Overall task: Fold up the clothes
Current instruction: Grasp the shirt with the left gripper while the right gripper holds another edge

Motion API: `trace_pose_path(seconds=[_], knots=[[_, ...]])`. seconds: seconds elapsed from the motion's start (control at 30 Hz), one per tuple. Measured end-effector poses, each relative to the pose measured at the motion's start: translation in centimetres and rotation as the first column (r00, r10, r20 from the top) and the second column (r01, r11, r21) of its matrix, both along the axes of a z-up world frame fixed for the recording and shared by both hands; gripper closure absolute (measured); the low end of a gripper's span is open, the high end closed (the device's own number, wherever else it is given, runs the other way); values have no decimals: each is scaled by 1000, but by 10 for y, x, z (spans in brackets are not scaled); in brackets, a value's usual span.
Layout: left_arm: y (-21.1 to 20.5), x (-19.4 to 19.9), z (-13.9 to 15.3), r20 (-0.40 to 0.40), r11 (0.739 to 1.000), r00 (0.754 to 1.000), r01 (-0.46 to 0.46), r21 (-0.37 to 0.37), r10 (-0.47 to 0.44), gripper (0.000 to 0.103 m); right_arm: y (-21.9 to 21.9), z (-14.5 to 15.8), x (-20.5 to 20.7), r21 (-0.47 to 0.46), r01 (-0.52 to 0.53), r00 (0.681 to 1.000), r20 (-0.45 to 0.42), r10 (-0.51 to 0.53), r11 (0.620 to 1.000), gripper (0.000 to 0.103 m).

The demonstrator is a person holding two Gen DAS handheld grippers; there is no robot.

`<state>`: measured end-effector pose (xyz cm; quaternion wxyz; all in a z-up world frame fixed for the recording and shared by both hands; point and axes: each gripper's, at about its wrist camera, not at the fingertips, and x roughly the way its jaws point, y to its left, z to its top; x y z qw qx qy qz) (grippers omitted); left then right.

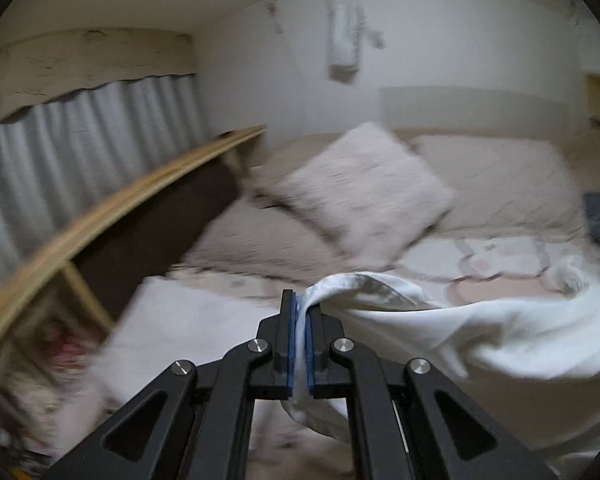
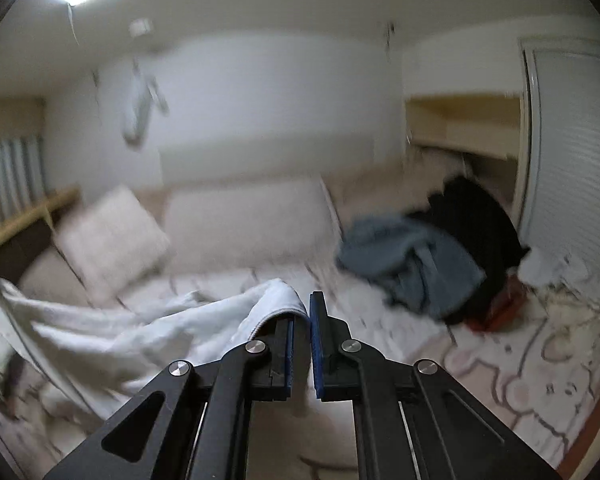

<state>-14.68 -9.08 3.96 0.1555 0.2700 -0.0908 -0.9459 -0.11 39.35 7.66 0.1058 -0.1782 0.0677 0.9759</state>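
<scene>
Where the left gripper [image 1: 300,308] pinches it, the white garment [image 1: 480,332] is squeezed into a thin band between the blue pads, a strip of cloth running down the whole narrow slot and bulging out in a soft knot below the jaws. From that pinch the fabric rises in a rolled, hemmed lip just above the fingertips and then sweeps away to the right of the jaws as a broad, sagging sheet with shallow folds, matte and plain white, its far part blurred. In the right wrist view the same white garment [image 2: 140,336] hangs slung to the left of the right gripper [image 2: 305,308]; a stitched edge curls over the top of the left finger and drapes down its outer side. The right jaws stand slightly apart, with a narrow gap between the blue pads, and pale cloth shows in that gap, though whether the pads actually press it cannot be told. The cloth stretches off leftward in long, loose wrinkles to a gathered corner at the far left of that view. Beyond the jaws lies the bed [image 2: 500,360] with a patterned cover, a pale pillow [image 1: 364,188] ahead, and a heap of blue-grey clothes [image 2: 412,268] ahead and to the right of the right jaws.
</scene>
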Motion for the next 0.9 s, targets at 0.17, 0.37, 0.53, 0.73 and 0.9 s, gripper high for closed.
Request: trace_pose_path(seconds=[0.17,0.37,0.53,0.73,0.9], knots=[[-11,48,-33,84,996,993,84,29,-87,29,-29,13,4,-126,-171,985,-45,167,977,95],[71,137,-71,-26,943,953,302,139,-301,21,-65,-1,-15,-271,-328,940,7,342,905,95],[176,202,-84,-165,859,850,511,29,-500,21,-88,-2,-20,-351,-402,901,10,433,846,95],[256,230,-93,-234,775,751,631,-17,-617,21,-111,9,-17,-397,-454,870,-4,494,797,95],[280,219,-104,-217,794,778,607,17,-590,21,-123,18,-9,-400,-513,834,-25,550,760,95]])
